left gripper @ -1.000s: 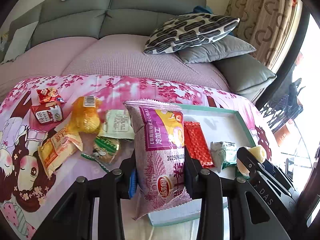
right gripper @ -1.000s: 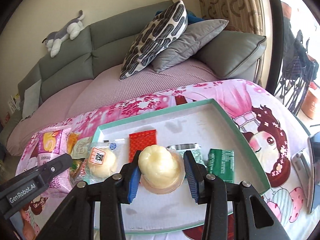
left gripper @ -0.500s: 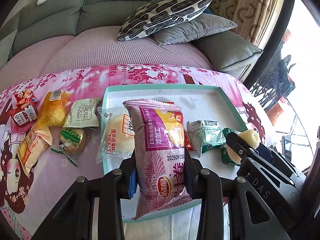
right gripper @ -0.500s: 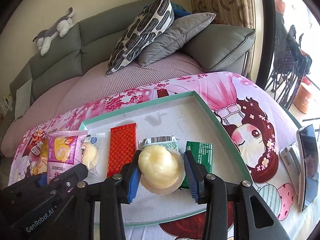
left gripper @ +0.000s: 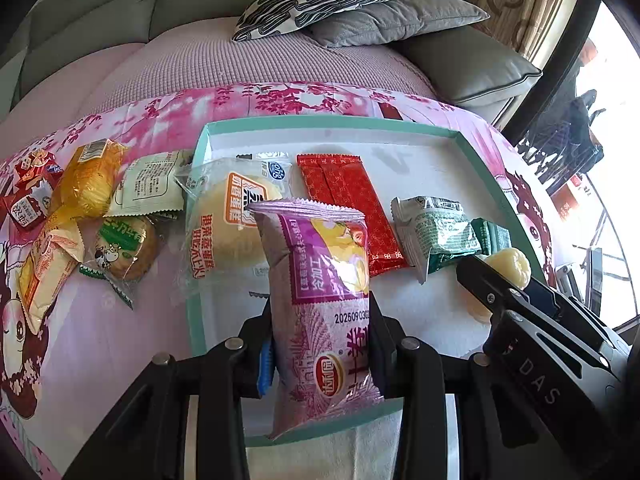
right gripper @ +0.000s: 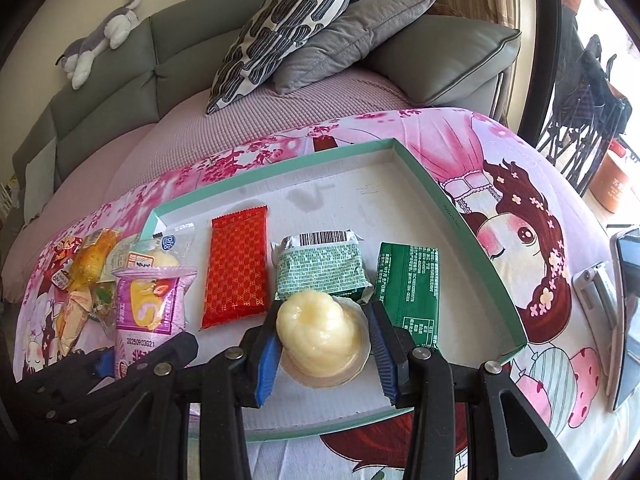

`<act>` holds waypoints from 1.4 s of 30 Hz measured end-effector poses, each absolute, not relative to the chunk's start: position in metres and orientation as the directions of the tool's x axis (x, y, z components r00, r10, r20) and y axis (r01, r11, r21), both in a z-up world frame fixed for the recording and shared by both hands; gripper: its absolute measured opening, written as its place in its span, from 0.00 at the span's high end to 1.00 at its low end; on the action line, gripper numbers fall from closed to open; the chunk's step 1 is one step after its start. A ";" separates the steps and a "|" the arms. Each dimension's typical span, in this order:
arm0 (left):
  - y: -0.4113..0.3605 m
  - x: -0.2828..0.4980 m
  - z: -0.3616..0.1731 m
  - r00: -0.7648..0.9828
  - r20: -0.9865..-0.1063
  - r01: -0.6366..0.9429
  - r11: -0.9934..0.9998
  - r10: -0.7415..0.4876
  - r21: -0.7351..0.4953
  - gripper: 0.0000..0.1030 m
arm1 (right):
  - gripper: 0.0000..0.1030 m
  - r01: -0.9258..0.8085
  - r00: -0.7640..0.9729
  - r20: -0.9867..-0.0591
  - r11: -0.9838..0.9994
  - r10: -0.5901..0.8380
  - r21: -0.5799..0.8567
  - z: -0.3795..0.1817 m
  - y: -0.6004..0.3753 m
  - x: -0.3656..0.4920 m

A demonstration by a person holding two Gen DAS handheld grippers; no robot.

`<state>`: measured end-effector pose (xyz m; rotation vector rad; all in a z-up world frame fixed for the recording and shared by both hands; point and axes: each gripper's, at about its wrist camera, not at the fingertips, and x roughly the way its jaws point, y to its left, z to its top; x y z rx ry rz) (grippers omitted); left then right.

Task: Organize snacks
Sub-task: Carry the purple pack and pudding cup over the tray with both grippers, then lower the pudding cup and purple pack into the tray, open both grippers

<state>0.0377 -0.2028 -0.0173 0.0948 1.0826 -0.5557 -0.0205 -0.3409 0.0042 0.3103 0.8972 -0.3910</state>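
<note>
left tongs (left gripper: 320, 340) clamped on purple snack bag (left gripper: 320, 292), long axis upright, above near edge of teal tray (left gripper: 328, 125). right tongs (right gripper: 324, 344) grip pale jelly cup (right gripper: 320, 334) over tray's near middle. open tray floor lies at 12 o'clock beyond red packet (right gripper: 236, 266).

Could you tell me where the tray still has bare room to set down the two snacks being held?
The tray is bare along its far strip, beyond the red packet and the dark green packet. The near strip under both grippers looks bare too. The middle row is crowded, and the loose pile fills the cloth left of the tray.
</note>
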 end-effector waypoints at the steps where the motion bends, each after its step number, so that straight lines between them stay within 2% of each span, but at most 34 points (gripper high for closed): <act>1: -0.204 0.038 -0.019 0.342 -0.860 0.473 0.860 -0.378 -0.190 0.62 | 0.57 0.454 0.556 -0.807 0.886 -0.198 0.095 0.003 -0.341 -0.020; 9: -0.205 0.038 -0.028 0.316 -0.874 0.464 0.863 -0.370 -0.198 0.60 | 0.57 0.462 0.533 -0.822 0.883 -0.203 0.081 -0.001 -0.342 -0.019; 14: -0.203 0.041 -0.034 0.303 -0.888 0.445 0.875 -0.345 -0.188 0.50 | 0.54 0.464 0.524 -0.825 0.883 -0.212 0.068 -0.003 -0.341 -0.017; 19: -0.200 0.042 -0.036 0.297 -0.890 0.435 0.879 -0.345 -0.195 0.47 | 0.52 0.463 0.530 -0.821 0.883 -0.213 0.070 -0.001 -0.341 -0.016; 33: -0.195 0.038 -0.006 0.336 -0.860 0.455 0.865 -0.385 -0.209 0.46 | 0.52 0.468 0.627 -0.739 0.877 -0.246 0.106 0.027 -0.342 -0.027; 42: -0.178 0.050 0.008 0.393 -0.846 0.401 0.895 -0.361 -0.195 0.47 | 0.53 0.497 0.623 -0.739 0.859 -0.257 0.120 0.027 -0.350 -0.031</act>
